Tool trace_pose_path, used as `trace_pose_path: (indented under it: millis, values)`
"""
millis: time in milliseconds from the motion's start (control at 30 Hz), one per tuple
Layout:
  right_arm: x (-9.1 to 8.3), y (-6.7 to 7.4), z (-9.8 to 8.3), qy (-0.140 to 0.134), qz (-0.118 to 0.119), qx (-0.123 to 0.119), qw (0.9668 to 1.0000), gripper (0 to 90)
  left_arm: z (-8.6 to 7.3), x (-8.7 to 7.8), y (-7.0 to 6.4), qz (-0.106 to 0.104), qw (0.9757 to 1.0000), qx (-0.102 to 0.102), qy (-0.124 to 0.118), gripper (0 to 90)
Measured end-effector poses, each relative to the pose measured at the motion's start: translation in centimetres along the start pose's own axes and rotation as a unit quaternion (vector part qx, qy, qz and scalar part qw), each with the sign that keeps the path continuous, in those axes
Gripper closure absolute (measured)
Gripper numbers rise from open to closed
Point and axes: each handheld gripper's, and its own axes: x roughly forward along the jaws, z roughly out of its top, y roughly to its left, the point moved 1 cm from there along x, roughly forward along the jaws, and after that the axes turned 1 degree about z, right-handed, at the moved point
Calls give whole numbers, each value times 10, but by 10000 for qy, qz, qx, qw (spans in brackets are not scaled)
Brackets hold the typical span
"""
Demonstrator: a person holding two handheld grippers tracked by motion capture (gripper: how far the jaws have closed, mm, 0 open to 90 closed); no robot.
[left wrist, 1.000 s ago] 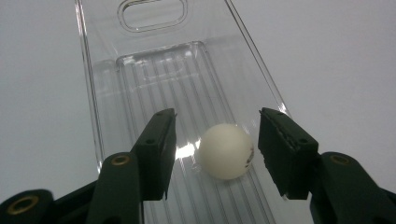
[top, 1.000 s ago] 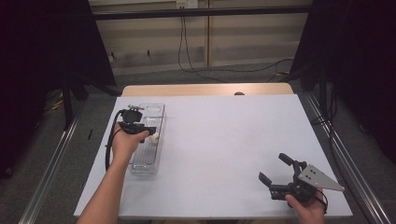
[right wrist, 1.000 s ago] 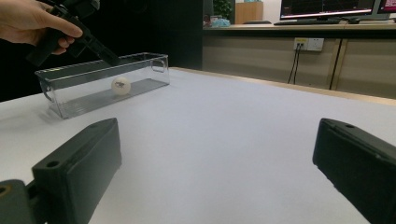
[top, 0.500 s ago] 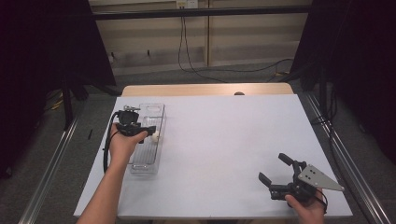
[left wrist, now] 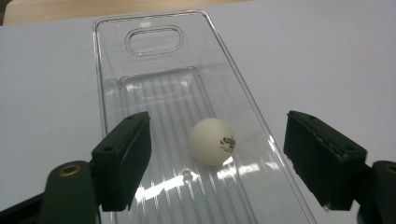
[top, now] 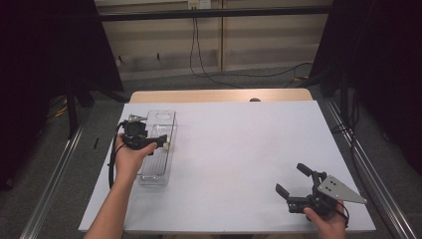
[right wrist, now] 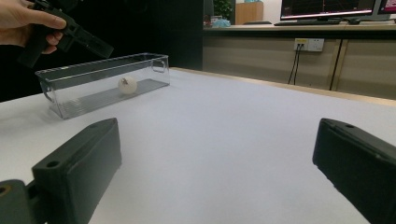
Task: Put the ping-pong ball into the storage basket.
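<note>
A white table-tennis ball (left wrist: 214, 141) with a small printed logo lies on the ribbed floor of a long clear plastic tray (left wrist: 108, 56). My left gripper (left wrist: 219, 122) hovers over the tray; its jaws have just been opening and stand well apart on either side of the ball, touching nothing. From above, the left gripper (top: 161, 142) sits over the middle of the tray (top: 160, 117) at the table's left. My right gripper (top: 289, 178) rests open and holding nothing near the front right corner. The right gripper view looks past its jaws (right wrist: 219, 130) to the ball (right wrist: 127, 85) in the tray (right wrist: 93, 74).
The white table top (top: 239, 149) stretches bare between the tray and the right gripper. A wooden strip (top: 219, 95) runs along the far edge. Metal rails (top: 54, 174) flank both sides of the table, and cables hang on the back wall.
The left gripper's jaws have spread apart above the tray, and the hand has shifted only slightly. The right gripper has kept still.
</note>
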Motion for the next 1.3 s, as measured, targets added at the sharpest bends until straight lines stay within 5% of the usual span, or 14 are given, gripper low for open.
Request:
trace_pose_path:
  millis: [200,367,433,500,667,1300]
  values:
    - [0,0,0,20,11,2,10000,8,-2,-4,-1,-7,9999,156,-57,175]
    - [-1,0,0,4,-2,8,10000,7,-4,-6,-4,-15,9997,49,-237,147]
    - [-1,0,0,5,-8,18,10000,7,-4,-8,-3,29,9996,202,-215,130]
    - [-1,0,0,11,-7,12,10000,8,-4,-9,-5,-13,9995,79,-301,101]
    - [-1,-1,0,2,-15,-2,10000,8,-7,-12,-8,-50,9988,170,-459,46]
    - [-1,-1,0,-1,-17,4,10000,7,-16,-23,-8,-197,9947,306,-959,31]
